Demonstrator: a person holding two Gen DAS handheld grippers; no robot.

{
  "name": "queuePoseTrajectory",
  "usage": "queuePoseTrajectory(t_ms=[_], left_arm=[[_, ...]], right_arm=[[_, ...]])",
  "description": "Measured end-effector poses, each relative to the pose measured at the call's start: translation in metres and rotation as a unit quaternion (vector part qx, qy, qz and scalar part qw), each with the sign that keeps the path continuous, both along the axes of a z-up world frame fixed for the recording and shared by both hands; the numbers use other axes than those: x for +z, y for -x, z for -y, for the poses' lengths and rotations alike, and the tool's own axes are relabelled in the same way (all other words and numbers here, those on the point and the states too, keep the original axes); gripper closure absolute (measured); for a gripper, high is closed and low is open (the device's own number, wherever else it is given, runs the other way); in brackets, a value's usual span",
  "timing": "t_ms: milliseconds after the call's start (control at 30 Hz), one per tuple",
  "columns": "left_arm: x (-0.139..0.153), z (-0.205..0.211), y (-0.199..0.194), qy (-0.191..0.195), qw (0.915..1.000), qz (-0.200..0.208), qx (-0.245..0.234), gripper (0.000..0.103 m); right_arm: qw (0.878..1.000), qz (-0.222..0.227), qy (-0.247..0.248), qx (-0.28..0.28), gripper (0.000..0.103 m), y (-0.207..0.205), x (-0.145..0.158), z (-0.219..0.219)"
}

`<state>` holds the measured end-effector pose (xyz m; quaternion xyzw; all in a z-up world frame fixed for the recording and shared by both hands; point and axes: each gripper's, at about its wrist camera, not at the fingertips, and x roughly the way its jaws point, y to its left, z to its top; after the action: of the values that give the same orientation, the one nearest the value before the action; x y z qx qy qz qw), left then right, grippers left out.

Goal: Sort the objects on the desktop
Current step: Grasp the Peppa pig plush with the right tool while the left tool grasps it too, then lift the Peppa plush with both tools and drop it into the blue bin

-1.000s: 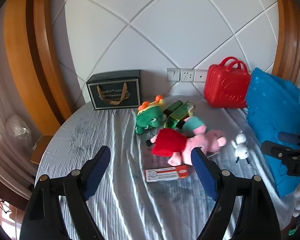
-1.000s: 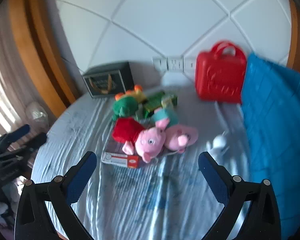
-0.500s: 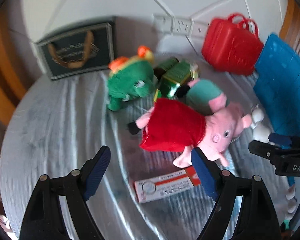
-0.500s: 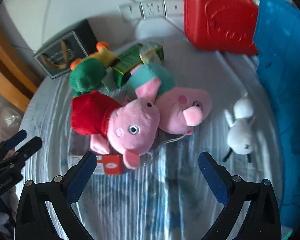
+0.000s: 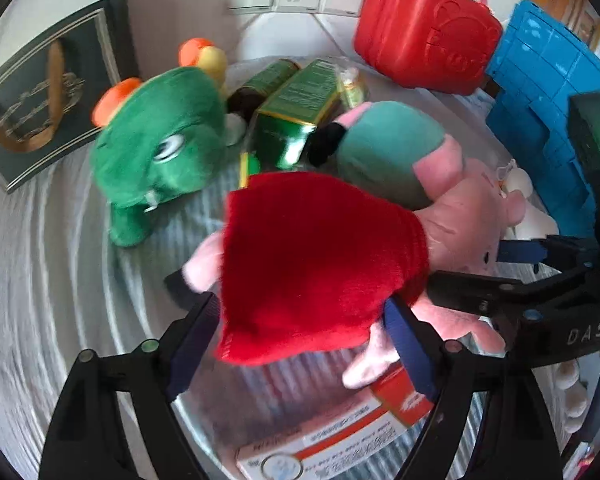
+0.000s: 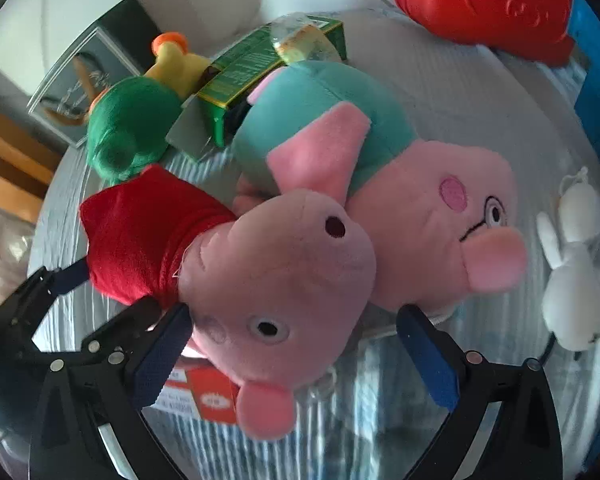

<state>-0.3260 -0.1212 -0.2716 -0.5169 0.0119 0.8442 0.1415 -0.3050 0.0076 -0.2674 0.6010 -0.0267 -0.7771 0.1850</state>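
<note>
Two pig plushes lie side by side mid-bench: the red pig (image 5: pixel 320 264), in a red dress, and the teal pig (image 6: pixel 320 100), in a teal top, just behind it and touching it. Taking the red pig as landmark: one green plush (image 5: pixel 160 148) with orange and yellow bumps sits behind it to the left; one green box (image 5: pixel 296 108) and one dark bottle (image 5: pixel 260 84) lie behind it, between the green plush and the teal pig; one red-and-white box (image 5: pixel 340 436) lies flat in front of it, partly under its head; one white plush (image 6: pixel 572 264) lies to its right, beyond the teal pig's head. Farther back stand one dark gift box (image 5: pixel 48 84), one red case (image 5: pixel 424 28) and one blue crate (image 5: pixel 548 92). The left gripper (image 5: pixel 304 344) is spread wide, its pads flanking the hem of the red dress without visibly pressing it. The right gripper (image 6: pixel 296 356) is also spread wide, with the red pig's head between its fingers, the left pad beside the cheek and the right pad clear of both pigs.
</note>
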Motion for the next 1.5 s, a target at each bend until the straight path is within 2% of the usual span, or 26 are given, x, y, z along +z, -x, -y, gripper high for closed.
queuePoseTrajectory(t_ms=[167,333,433,533,567,600,633,700,800,1167,1333,1500], left_arm=[[-0.005,-0.016,0.017,0.017,0.9997,-0.004,-0.015,0.005],[-0.007,-0.020,0.027,0.012,0.9997,-0.001,-0.020,0.005],[-0.012,-0.018,0.032,-0.005,0.9999,0.012,-0.009,0.006],[-0.010,-0.017,0.026,-0.020,0.9997,0.009,-0.008,0.017],[-0.008,-0.019,0.022,-0.016,0.9998,0.004,-0.008,0.020],[-0.005,-0.021,0.019,-0.009,0.9999,0.000,-0.006,0.021],[-0.004,-0.021,0.016,-0.008,1.0000,-0.001,-0.004,0.023],[-0.001,-0.020,0.009,-0.006,1.0000,-0.005,0.002,0.024],[0.008,-0.017,-0.005,-0.012,0.9998,-0.013,0.009,0.025],[0.088,-0.013,-0.062,-0.022,0.9939,-0.102,0.036,0.025],[0.134,-0.019,-0.094,-0.029,0.9869,-0.155,0.035,0.025],[0.176,-0.038,-0.124,-0.036,0.9782,-0.203,0.024,0.025]], right_arm=[[0.999,-0.021,-0.031,0.012,0.000,0.002,0.003,-0.001],[0.999,-0.020,-0.027,0.004,0.000,0.005,-0.001,-0.007],[0.999,-0.020,-0.027,0.000,0.000,0.007,-0.005,-0.004],[0.999,-0.020,-0.026,0.002,0.001,0.004,-0.006,-0.003],[0.999,-0.022,-0.024,0.007,0.007,0.002,-0.004,-0.003],[1.000,-0.022,-0.015,0.014,0.023,-0.002,-0.002,-0.002],[0.999,-0.022,0.002,0.024,0.030,-0.008,0.002,-0.001],[0.999,-0.032,-0.014,0.030,0.030,-0.015,0.007,0.002],[0.999,-0.031,-0.007,0.035,0.031,-0.026,0.009,-0.001],[0.991,-0.116,0.016,0.062,0.031,-0.059,0.088,-0.005],[0.984,-0.164,0.026,0.064,0.031,-0.079,0.130,-0.008],[0.975,-0.213,0.043,0.055,0.031,-0.112,0.178,-0.037]])
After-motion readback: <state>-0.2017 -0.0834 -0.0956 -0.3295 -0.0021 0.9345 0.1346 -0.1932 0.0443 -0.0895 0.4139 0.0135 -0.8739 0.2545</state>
